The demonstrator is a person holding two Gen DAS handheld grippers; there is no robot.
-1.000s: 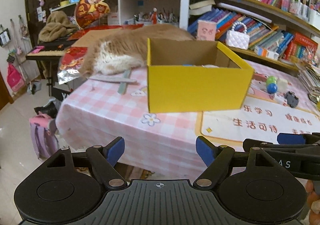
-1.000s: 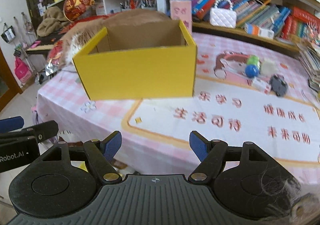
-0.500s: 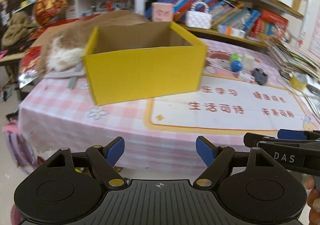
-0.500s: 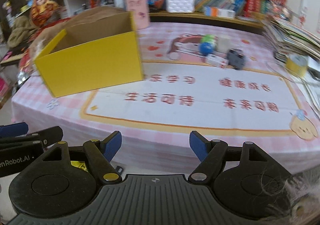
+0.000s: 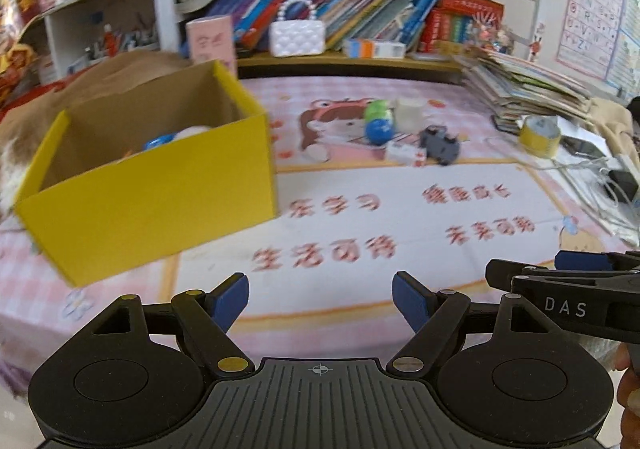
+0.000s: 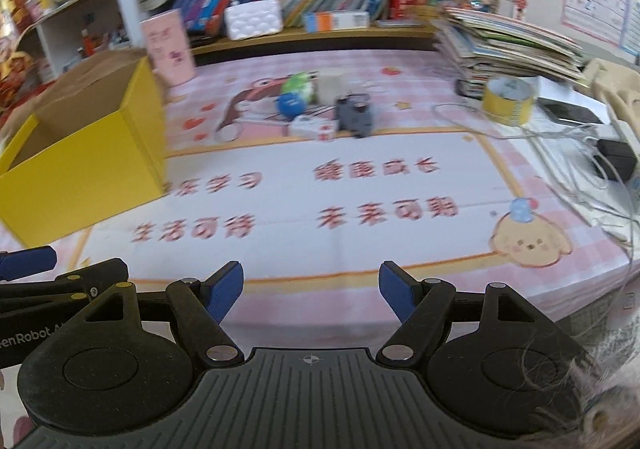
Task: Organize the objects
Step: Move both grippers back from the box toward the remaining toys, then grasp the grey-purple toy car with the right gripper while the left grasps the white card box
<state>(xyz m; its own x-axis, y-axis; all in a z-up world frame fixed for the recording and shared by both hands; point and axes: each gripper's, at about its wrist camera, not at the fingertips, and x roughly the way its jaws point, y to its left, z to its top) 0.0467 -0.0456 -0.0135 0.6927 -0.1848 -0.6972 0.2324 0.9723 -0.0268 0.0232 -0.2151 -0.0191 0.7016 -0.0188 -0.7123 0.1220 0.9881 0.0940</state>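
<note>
A yellow cardboard box (image 5: 160, 193) stands at the table's left and holds a blue item (image 5: 158, 141) and a white one; it also shows in the right wrist view (image 6: 84, 165). Far across the mat lies a cluster: a green toy (image 6: 298, 83), a blue ball (image 6: 291, 104), a pale cup (image 6: 334, 87), a small white box (image 6: 312, 127) and a dark grey toy (image 6: 356, 115). My left gripper (image 5: 320, 301) and right gripper (image 6: 311, 291) are open and empty, side by side at the table's near edge.
A pink checked cloth with a printed mat (image 6: 360, 189) covers the table. A yellow tape roll (image 6: 508, 101), cables (image 6: 580, 153), a black adapter and a book stack (image 6: 508, 45) lie at the right. A furry cat (image 5: 8, 145) lies behind the box. Bookshelves stand behind.
Both grippers have swung right and risen, so the box has shifted left in view and its inside and the toy cluster now show. Both jaws stay open.
</note>
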